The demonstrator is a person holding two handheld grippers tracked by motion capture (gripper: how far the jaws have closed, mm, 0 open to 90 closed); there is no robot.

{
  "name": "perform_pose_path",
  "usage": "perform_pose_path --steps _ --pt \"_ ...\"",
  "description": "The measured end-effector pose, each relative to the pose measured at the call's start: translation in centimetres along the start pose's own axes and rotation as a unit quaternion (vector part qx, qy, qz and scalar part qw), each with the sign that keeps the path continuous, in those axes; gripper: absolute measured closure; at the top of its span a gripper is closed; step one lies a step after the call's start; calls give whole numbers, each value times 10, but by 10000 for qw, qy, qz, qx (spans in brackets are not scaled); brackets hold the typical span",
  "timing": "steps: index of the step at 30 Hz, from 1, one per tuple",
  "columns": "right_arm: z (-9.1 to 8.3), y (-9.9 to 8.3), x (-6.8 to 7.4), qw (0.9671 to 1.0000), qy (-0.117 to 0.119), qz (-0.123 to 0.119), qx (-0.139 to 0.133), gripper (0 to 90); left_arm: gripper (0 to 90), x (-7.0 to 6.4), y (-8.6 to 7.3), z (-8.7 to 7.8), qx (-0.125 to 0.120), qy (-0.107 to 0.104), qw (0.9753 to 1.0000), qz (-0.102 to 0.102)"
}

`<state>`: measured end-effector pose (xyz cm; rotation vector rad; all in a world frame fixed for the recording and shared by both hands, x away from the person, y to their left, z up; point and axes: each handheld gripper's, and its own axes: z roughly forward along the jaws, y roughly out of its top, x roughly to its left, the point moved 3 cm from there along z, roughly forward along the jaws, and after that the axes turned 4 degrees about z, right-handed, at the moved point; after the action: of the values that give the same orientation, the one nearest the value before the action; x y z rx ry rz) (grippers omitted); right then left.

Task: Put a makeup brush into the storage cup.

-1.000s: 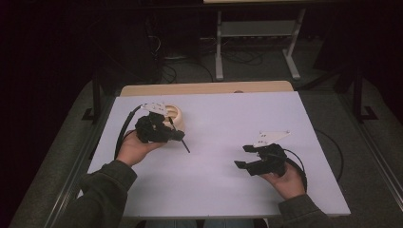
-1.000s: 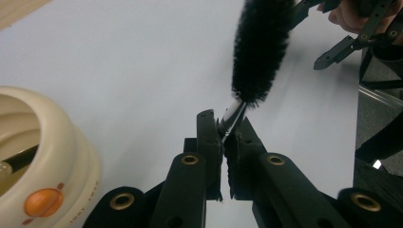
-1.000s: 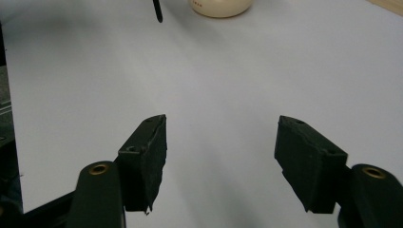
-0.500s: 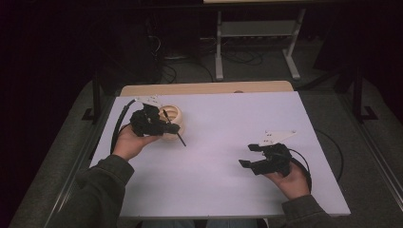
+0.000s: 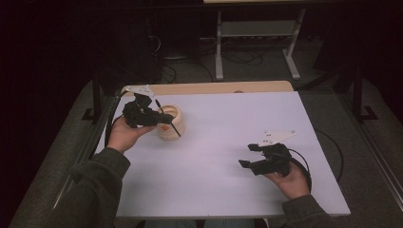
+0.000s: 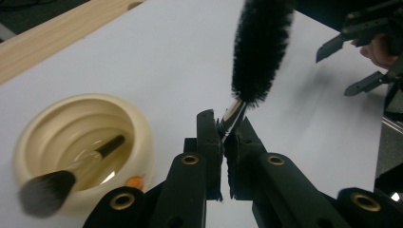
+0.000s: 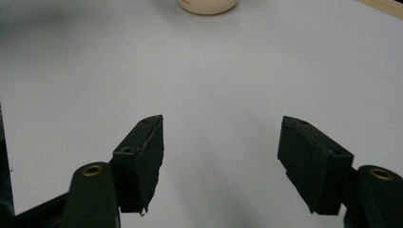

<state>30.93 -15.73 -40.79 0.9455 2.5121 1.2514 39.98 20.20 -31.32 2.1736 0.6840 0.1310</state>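
Observation:
A cream ribbed cup [image 5: 170,124] [image 6: 85,142] stands at the table's left back; its base also shows in the right gripper view [image 7: 207,5]. Inside it leans a makeup brush [image 6: 66,173] with a dark fluffy head. My left gripper [image 5: 164,118] [image 6: 222,130] is shut on the metal neck of a second brush [image 6: 260,50], whose long black bristle head sticks out past the jaws; its thin handle [image 5: 175,128] crosses in front of the cup. My right gripper [image 5: 248,156] [image 7: 221,147] hovers open over the white table at the right front, with nothing between its jaws.
The white tabletop [image 5: 223,128] has a wooden strip [image 5: 209,88] along its far edge. Beyond it stand a metal stand [image 5: 256,42] and cables on the dark floor. The other hand's gripper [image 6: 366,42] shows far off in the left gripper view.
My left gripper has carried the black brush back and to the left, up to the cup. The right gripper has drifted slightly right and stays open.

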Motion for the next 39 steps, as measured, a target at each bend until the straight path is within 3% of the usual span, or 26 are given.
perform_pose_path --steps 11,20,24,39 --pt "3 -2 -2 10000 31 16 48 308 852 15 6 -12 -141 285 9993 -192" --pt "6 -2 -5 9999 93 24 56 297 852 26 10 -12 -186 399 9985 -330" --pt "7 -2 -4 9999 115 31 83 294 852 32 9 -13 -269 474 9974 -468" --pt "0 -2 -5 9999 74 71 3 282 851 48 11 -18 -393 769 9939 -689"
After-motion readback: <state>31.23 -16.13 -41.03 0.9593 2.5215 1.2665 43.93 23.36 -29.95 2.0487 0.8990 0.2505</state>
